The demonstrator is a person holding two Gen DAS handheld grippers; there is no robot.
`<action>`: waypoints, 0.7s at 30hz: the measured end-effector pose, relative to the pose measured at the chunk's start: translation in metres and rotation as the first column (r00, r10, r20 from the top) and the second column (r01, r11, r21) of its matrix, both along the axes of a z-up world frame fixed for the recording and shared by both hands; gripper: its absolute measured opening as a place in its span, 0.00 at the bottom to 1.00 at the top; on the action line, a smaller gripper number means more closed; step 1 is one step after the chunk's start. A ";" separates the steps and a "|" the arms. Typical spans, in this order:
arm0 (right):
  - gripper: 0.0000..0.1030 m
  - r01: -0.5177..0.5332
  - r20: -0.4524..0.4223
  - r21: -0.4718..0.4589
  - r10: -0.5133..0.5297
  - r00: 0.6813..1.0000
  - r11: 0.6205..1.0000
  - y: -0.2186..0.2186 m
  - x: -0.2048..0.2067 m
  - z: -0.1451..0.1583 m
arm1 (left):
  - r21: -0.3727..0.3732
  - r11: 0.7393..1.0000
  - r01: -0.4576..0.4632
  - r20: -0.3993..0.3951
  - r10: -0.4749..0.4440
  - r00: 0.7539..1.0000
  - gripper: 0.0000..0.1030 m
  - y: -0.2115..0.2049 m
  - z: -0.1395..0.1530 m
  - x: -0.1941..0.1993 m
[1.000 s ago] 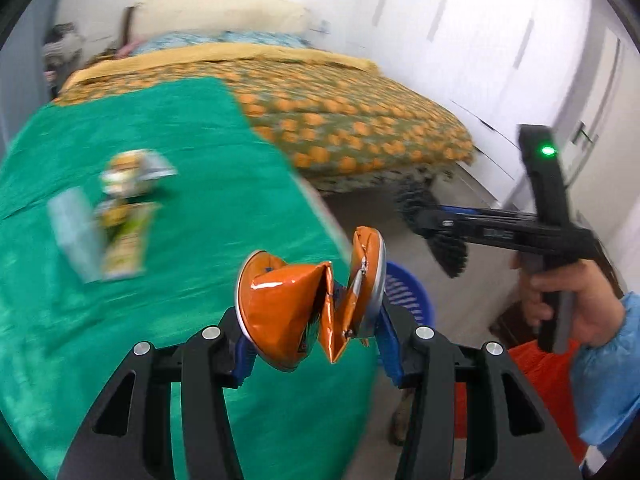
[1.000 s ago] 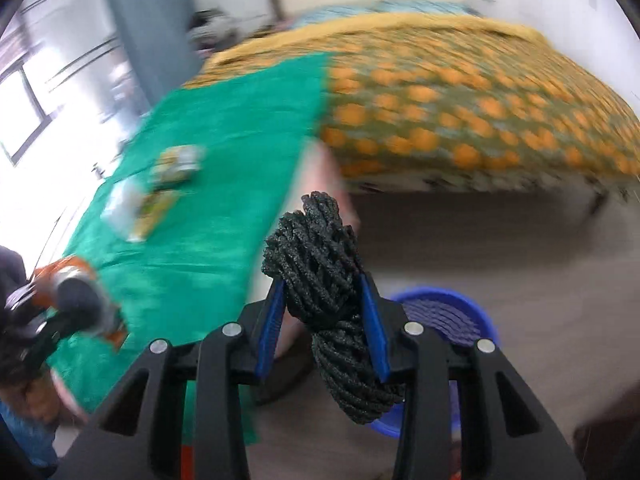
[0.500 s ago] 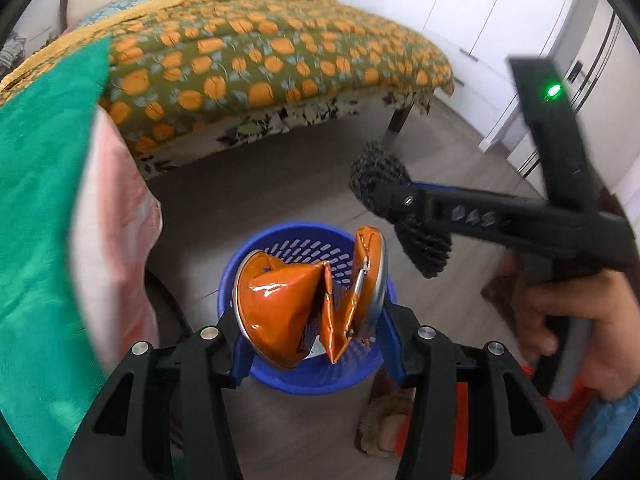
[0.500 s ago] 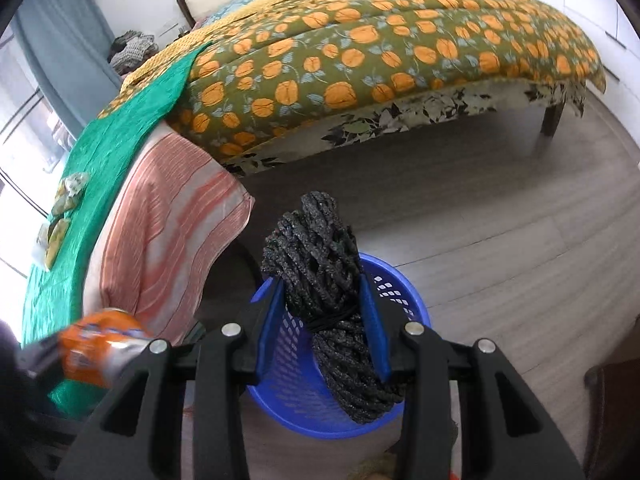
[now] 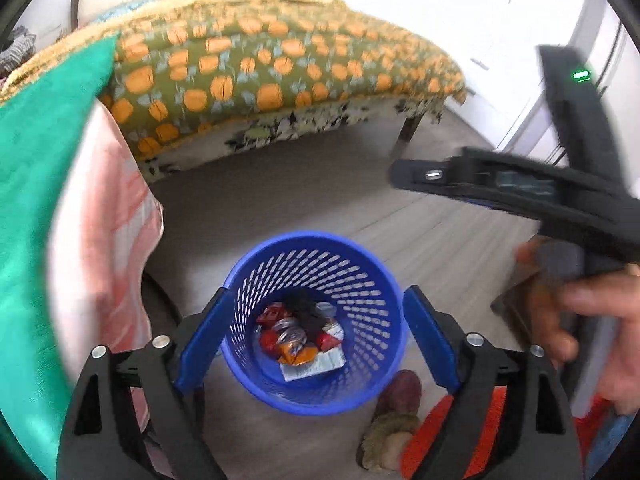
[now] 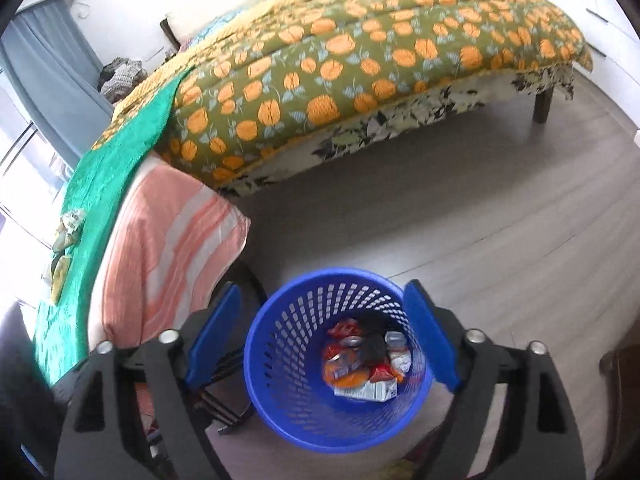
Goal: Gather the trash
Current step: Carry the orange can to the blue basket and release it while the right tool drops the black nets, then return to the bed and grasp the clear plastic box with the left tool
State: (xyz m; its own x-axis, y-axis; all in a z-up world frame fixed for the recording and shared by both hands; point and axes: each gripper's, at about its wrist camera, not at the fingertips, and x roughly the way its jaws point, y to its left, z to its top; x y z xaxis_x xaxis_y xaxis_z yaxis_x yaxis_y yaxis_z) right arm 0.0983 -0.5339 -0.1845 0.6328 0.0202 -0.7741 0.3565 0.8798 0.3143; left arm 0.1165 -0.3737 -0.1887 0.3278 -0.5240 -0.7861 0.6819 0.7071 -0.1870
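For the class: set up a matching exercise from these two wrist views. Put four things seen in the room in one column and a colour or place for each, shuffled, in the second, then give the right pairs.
Things:
1. basket
2. bedspread
3. trash on the green cloth
4. black bundle

Descriptions:
A. olive with orange fruit print
B. lying inside the basket among wrappers
C. blue plastic mesh, standing on the floor
D. far left in the right wrist view, not yet collected

Pairs: 1-C, 2-A, 3-D, 4-B
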 end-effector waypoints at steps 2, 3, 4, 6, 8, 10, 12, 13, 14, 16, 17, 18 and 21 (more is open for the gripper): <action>0.86 0.016 0.026 -0.043 -0.015 1.000 0.999 0.010 -0.004 0.011 | -0.030 1.000 -0.004 0.028 0.005 1.000 0.90 0.016 0.020 -0.014; 0.86 0.020 0.038 -0.067 -0.018 0.999 0.998 0.014 -0.004 0.015 | -0.046 0.999 -0.007 0.040 0.009 0.999 0.91 0.023 0.028 -0.018; 0.86 0.020 0.056 -0.097 -0.015 0.998 0.995 0.022 -0.005 0.022 | -0.062 0.998 -0.011 0.053 0.014 0.999 0.92 0.036 0.038 -0.026; 0.87 0.010 0.092 -0.155 0.004 0.996 0.988 0.040 -0.005 0.034 | -0.078 0.997 -0.018 0.064 0.023 0.998 0.93 0.057 0.049 -0.038; 0.87 -0.012 0.130 -0.225 0.042 0.991 0.974 0.063 -0.006 0.047 | -0.079 0.997 -0.026 0.078 0.033 0.996 0.93 0.077 0.057 -0.048; 0.87 -0.030 0.156 -0.284 0.077 0.985 0.958 0.083 -0.004 0.055 | -0.058 0.997 -0.046 0.108 0.052 0.993 0.93 0.102 0.063 -0.056; 0.87 -0.049 0.183 -0.339 0.117 0.976 0.939 0.108 0.000 0.062 | -0.042 0.996 -0.080 0.133 0.085 0.988 0.93 0.124 0.066 -0.059; 0.87 -0.061 0.193 -0.353 0.137 0.972 0.934 0.119 0.002 0.064 | -0.035 0.994 -0.106 0.145 0.110 0.983 0.93 0.139 0.068 -0.059; 0.87 -0.075 0.199 -0.358 0.155 0.968 0.931 0.131 0.003 0.065 | -0.030 0.991 -0.132 0.154 0.135 0.979 0.93 0.155 0.069 -0.059; 0.87 -0.120 0.213 -0.352 0.205 0.955 0.928 0.160 0.007 0.066 | -0.014 0.982 -0.186 0.169 0.186 0.968 0.93 0.184 0.069 -0.056; 0.87 -0.146 0.219 -0.351 0.232 0.948 0.925 0.175 0.008 0.067 | -0.004 0.975 -0.222 0.179 0.219 0.959 0.93 0.201 0.069 -0.053; 0.87 -0.169 0.221 -0.350 0.256 0.941 0.921 0.187 0.008 0.066 | 0.003 0.968 -0.252 0.186 0.248 0.951 0.93 0.215 0.068 -0.050; 0.87 -0.279 0.211 -0.361 0.369 0.905 0.890 0.242 0.008 0.061 | 0.009 0.935 -0.355 0.185 0.348 0.919 0.93 0.262 0.067 -0.032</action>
